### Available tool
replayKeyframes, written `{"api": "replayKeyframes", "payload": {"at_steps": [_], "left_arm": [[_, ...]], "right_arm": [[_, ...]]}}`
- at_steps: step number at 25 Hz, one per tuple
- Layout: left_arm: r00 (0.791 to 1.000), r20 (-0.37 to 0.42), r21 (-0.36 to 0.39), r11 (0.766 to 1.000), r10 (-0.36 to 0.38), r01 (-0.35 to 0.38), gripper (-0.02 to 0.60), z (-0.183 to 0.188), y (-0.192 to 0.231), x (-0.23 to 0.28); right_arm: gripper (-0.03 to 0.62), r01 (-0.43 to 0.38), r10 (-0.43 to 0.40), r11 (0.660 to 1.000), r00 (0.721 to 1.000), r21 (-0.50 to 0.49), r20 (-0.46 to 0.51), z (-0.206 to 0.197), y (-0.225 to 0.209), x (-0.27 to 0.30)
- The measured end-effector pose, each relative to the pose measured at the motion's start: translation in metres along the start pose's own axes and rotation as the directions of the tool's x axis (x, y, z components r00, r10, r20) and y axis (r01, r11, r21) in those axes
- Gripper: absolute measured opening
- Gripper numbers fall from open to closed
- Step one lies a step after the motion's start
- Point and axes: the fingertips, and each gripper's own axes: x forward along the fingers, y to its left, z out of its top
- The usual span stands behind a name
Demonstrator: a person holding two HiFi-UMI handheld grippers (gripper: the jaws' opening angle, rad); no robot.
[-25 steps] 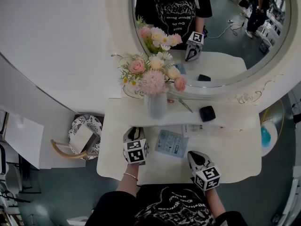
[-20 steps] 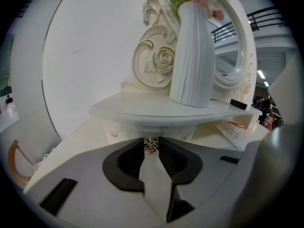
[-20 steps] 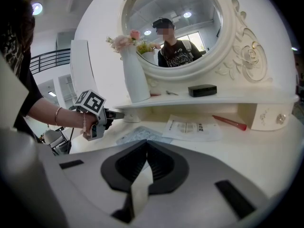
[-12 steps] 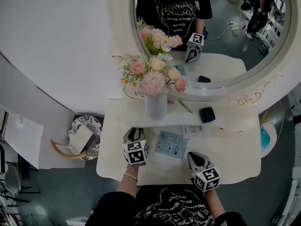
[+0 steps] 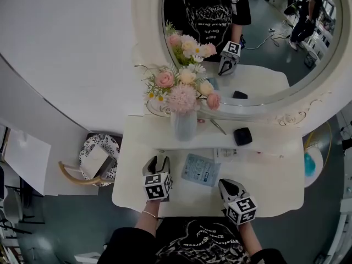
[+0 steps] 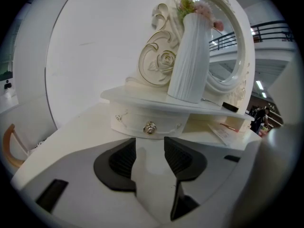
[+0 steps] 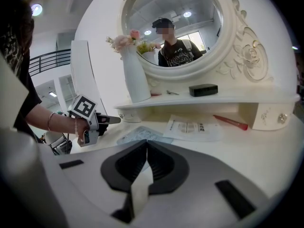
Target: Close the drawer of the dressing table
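Left gripper is hovering low over the desk, its fingers having just been opening wide, and nothing is sitting between them. Straight ahead of that gap, just past the fingertips, the drawer is sitting pushed in under the shelf. Its small metal knob is lining up with the gap, apart from both fingers. Above and beyond, the white vase is standing on the shelf.

Right gripper is resting low too, fingers pressed together and holding nothing. Just ahead and left of them a blue leaflet is lying flat. Ahead and right a white sheet is lying, then a red pen. Farther off, a black case is sitting on the shelf, with the round mirror rising behind.
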Motion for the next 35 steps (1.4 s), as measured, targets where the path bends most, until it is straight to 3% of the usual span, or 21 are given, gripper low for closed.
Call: {"api": "replayKeyframes", "payload": {"at_steps": [12,16,21,27,35], "left_arm": [[0.981,0.059,0.007,0.983,-0.183,0.183,0.181,-0.010,-0.063,-0.051],[0.956,0.047,0.066,0.955,-0.291,0.288,0.145,-0.019,-0.091,-0.062],[0.918,0.010,0.100,0.914,-0.397,0.394,0.043,-0.032,-0.121,-0.073],[0.879,-0.015,0.142,0.869,-0.477,0.474,0.020,-0.038,-0.144,-0.079],[0.865,-0.013,0.143,0.855,-0.502,0.498,0.020,-0.038,-0.149,-0.082]], "right_arm": [[0.012,-0.014,0.014,1.000,1.000,-0.008,0.005,0.000,0.002,0.000],[0.012,-0.016,0.016,1.000,1.000,-0.002,0.007,-0.001,0.002,-0.001],[0.012,-0.026,0.026,1.000,1.000,-0.003,0.002,-0.002,0.003,0.001],[0.009,-0.046,0.046,0.998,0.999,-0.036,-0.012,-0.003,0.008,0.004],[0.009,-0.035,0.034,0.998,0.999,-0.053,-0.019,-0.003,0.007,0.006]]}}
